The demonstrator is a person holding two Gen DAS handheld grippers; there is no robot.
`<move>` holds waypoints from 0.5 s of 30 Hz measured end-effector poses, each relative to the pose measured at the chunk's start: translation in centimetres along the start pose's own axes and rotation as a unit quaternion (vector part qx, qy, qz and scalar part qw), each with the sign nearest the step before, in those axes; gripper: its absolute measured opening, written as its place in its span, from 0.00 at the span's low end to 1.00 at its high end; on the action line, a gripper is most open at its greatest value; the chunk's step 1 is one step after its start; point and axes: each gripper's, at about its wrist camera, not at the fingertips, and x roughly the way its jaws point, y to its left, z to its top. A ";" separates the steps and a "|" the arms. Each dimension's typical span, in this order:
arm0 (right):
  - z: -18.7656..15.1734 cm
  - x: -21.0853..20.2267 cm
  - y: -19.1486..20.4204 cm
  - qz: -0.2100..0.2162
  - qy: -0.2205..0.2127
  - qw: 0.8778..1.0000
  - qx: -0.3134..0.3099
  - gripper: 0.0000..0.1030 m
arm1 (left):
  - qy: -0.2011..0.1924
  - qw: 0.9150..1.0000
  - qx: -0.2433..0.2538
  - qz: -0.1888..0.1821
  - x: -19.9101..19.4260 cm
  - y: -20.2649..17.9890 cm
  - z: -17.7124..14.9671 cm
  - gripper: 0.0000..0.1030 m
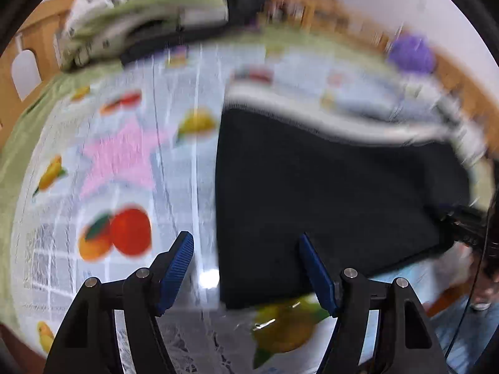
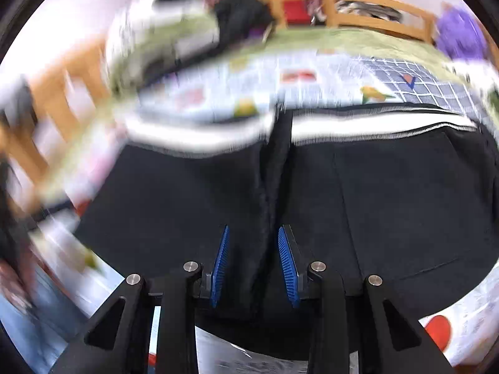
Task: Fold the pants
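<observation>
Black pants (image 1: 327,193) with a white stripe lie folded on a fruit-print sheet (image 1: 118,162). My left gripper (image 1: 246,243) is open over the pants' near left corner, its left finger over the sheet and its right finger over the black cloth. In the right wrist view the pants (image 2: 389,199) fill the middle. My right gripper (image 2: 254,233) is open, its blue pads on either side of a raised fold of the black cloth. Both views are blurred by motion.
The sheet lies on a green bed cover (image 2: 343,39) inside a wooden bed frame (image 2: 349,3). A pile of bedding (image 1: 140,12) and dark clothes (image 1: 246,0) sit at the far end. A purple object (image 1: 411,53) is at the far right.
</observation>
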 end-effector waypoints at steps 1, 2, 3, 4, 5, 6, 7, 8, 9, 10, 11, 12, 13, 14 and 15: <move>-0.4 -0.1 0.0 -0.002 -0.013 1.000 0.005 0.31 | 0.019 1.000 0.004 0.002 0.9 -0.3 -0.3 0.67; -0.5 -0.4 0.0 -0.003 -0.012 1.000 0.000 0.31 | 0.026 1.000 0.005 0.003 1.3 -0.5 -0.5 0.67; -0.3 -0.8 0.0 0.001 -0.007 1.000 -0.009 0.31 | 0.023 1.000 0.009 0.004 1.1 -0.6 -0.4 0.67; -0.2 -1.3 0.0 0.012 -0.007 1.000 -0.013 0.32 | 0.021 1.000 0.016 0.002 0.6 -0.6 -0.1 0.66; 0.2 -2.3 -0.6 0.028 -0.018 0.999 -0.001 0.32 | 0.013 1.000 0.015 -0.006 0.0 -0.5 0.3 0.66; 0.5 -3.2 -1.4 0.038 -0.034 0.999 0.013 0.32 | 0.001 1.000 0.007 -0.015 -0.6 -0.2 0.5 0.66; 1.4 -3.5 -1.6 0.045 -0.051 0.997 0.027 0.34 | -0.011 1.000 -0.003 -0.022 -1.1 0.0 0.8 0.66; 2.2 -4.1 -2.0 0.051 -0.066 0.996 0.037 0.36 | -0.021 0.999 -0.013 -0.029 -1.5 0.1 1.2 0.66; 3.3 -4.4 -2.3 0.052 -0.078 0.995 0.044 0.39 | -0.029 0.999 -0.020 -0.037 -1.6 0.1 1.9 0.66; 4.6 -4.3 -2.4 0.050 -0.084 0.994 0.049 0.40 | -0.033 0.998 -0.023 -0.041 -1.6 0.1 2.5 0.66; 6.0 -3.9 -2.4 0.045 -0.084 0.994 0.050 0.40 | -0.035 0.998 -0.026 -0.038 -1.5 -0.1 3.5 0.66; 7.7 -2.9 -2.2 0.040 -0.070 0.996 0.044 0.41 | -0.032 0.998 -0.027 -0.035 -1.3 -0.2 4.1 0.66; 8.9 -1.9 -2.1 0.036 -0.053 0.997 0.034 0.40 | -0.025 0.999 -0.023 -0.035 -1.1 -0.4 5.4 0.66; 9.8 -0.8 -1.9 0.028 -0.036 0.999 0.023 0.40 | -0.023 0.999 -0.017 -0.039 -1.1 -0.6 6.2 0.66; 10.5 0.4 -1.7 0.020 -0.017 1.000 0.010 0.40 | -0.026 0.999 -0.008 -0.039 -1.0 -0.8 7.4 0.66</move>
